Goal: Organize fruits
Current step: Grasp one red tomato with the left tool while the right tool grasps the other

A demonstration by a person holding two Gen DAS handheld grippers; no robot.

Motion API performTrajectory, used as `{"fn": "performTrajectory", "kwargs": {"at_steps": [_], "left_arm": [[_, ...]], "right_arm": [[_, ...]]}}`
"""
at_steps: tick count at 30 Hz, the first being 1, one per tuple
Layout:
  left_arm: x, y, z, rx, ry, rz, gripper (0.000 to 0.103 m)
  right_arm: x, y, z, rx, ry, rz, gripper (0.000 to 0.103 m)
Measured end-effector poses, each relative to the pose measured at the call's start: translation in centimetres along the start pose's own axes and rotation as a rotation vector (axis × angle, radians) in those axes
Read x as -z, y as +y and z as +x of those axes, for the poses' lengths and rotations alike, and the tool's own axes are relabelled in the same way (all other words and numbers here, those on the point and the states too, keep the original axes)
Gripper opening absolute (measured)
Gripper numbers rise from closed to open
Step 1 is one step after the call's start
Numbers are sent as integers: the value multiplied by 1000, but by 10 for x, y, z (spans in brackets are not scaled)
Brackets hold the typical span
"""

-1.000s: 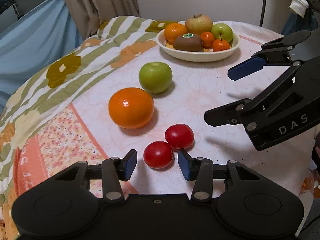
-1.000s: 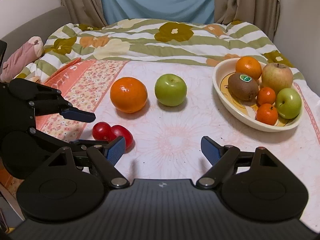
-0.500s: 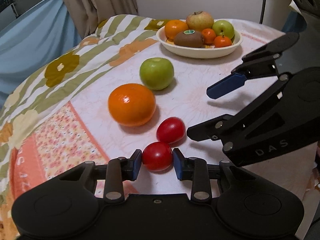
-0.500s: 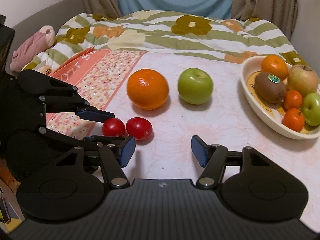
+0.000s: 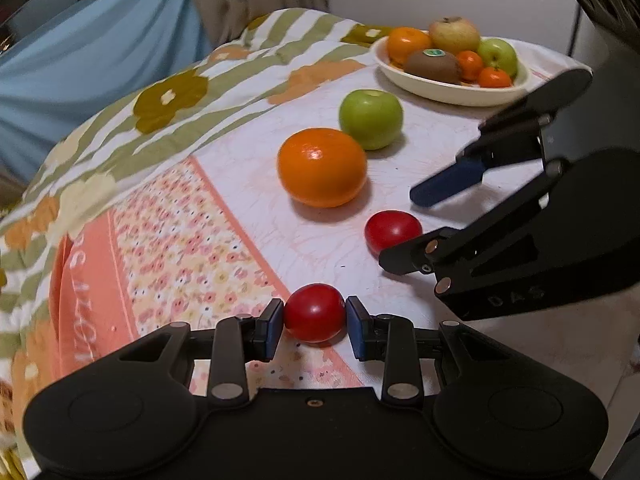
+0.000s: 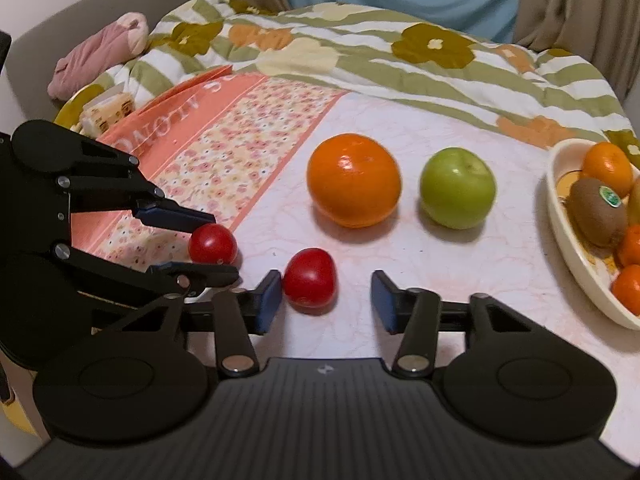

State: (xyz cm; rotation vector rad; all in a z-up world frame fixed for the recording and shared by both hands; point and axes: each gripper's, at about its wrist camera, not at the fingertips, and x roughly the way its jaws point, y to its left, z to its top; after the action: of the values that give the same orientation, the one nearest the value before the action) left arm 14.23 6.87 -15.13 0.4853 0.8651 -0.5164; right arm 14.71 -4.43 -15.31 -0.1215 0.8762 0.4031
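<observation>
Jaws of the right gripper (image 6: 324,300) are closing around a loose red tomato (image 6: 309,281) lying nearer their left pad. Beside it, the left gripper (image 5: 314,320) pinches another tomato (image 5: 314,312); the fruit bowl (image 6: 576,256) sits far right.

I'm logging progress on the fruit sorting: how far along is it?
Done: the bowl already holds several fruits. In hand: the left gripper is shut on one red tomato; the right gripper is closing around the other tomato. Left: the orange and green apple sit on the cloth.
</observation>
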Motion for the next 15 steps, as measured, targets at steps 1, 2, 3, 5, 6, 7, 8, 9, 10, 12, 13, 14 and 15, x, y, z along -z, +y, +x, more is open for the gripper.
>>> {"fn": "performTrajectory", "kwargs": {"at_steps": [1,2,3,5,6,7,8,9,10,12,13,14,15], "left_arm": [[0,0,0,-2,1,-9,37],[0,1,-1,-5,3,-19,37],[1,1,0,-7,4,-26,37],[2,2,-1,-13,7,-40,37],[3,1,-2,-15,9,-44,37],[3,2,-2,-18,12,-49,37],[4,2,-3,-23,15,-54,37],[4,3,-4,-27,18,-60,37],[5,4,-3,-30,21,-67,37],[6,6,-5,-39,31,-83,37],[6,6,-6,-43,33,-90,37],[5,6,-8,-49,34,-98,37],[5,7,-10,-54,35,-105,37]], "right_arm": [[0,1,1,-3,6,-6,56],[0,2,1,-4,9,-10,56],[0,2,2,-4,14,-15,55],[-2,3,3,-10,18,-20,53],[-2,3,3,-14,19,-21,52],[-3,3,3,-17,19,-23,52],[-4,3,4,-18,18,-26,51],[-4,3,5,-22,21,-27,46],[-5,3,6,-31,24,-27,45],[-6,3,5,-33,25,-35,45],[-7,4,4,-33,24,-41,45],[-8,4,1,-32,17,-48,45],[-9,4,-2,-32,10,-54,45]]}}
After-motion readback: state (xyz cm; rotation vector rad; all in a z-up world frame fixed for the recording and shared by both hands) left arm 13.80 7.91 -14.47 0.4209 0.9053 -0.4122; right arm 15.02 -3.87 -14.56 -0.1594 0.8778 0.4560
